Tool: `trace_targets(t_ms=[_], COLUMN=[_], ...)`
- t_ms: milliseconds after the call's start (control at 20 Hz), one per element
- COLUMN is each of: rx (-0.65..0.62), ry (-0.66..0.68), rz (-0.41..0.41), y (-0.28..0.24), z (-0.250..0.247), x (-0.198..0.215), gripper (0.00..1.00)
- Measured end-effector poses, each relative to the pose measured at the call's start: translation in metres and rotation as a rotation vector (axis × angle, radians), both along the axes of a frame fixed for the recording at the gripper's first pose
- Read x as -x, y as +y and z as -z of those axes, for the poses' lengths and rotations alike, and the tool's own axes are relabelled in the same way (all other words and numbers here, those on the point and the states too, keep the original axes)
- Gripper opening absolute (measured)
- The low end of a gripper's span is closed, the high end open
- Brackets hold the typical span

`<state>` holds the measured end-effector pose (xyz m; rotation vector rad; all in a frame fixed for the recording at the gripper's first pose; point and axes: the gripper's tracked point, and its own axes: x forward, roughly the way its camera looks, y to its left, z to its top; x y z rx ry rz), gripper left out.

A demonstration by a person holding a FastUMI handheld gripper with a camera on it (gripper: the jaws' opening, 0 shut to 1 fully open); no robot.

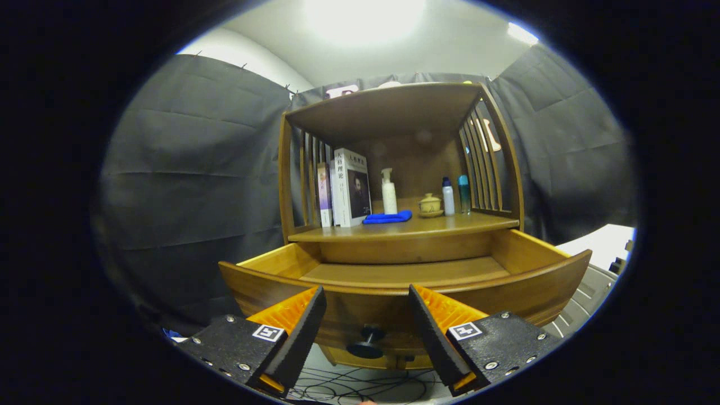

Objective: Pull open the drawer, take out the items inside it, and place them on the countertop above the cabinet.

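Observation:
The wooden cabinet's drawer [534,292] stands pulled out toward me, its curved front just beyond my fingers. The part of the drawer floor that I can see is bare wood. A dark round knob [367,342] on the drawer front sits low between my fingertips, untouched. My gripper [367,320] is open, with nothing between its fingers. On the countertop [450,225] above the drawer lie a folded blue cloth [387,217], a white pump bottle [389,192], a small lidded yellow cup [430,204] on a saucer, a white bottle [448,197] and a teal bottle [464,194].
Upright books [349,188] lean at the countertop's left end. Slatted wooden sides and a top shelf [388,104] enclose the countertop. Cables [360,388] trail on the floor under the drawer. A white and grey object [596,270] stands to the right of the cabinet.

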<state>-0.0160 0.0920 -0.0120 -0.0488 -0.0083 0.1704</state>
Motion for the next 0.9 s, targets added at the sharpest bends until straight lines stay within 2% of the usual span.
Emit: trace_targets(t_ms=[200,450,700,900], rx=[0.020,0.005,-0.022,0.040], ry=[0.034,0.169,0.391,0.516], rz=[0.037,0.073,0.035,0.062], y=[-0.013,-0.036,-0.041,-0.058], z=[-0.019,-0.023,-0.009,0.008], x=[-0.021,-0.062,-0.100,-0.122], gripper=[0.91,0.93,0.94,0.96])
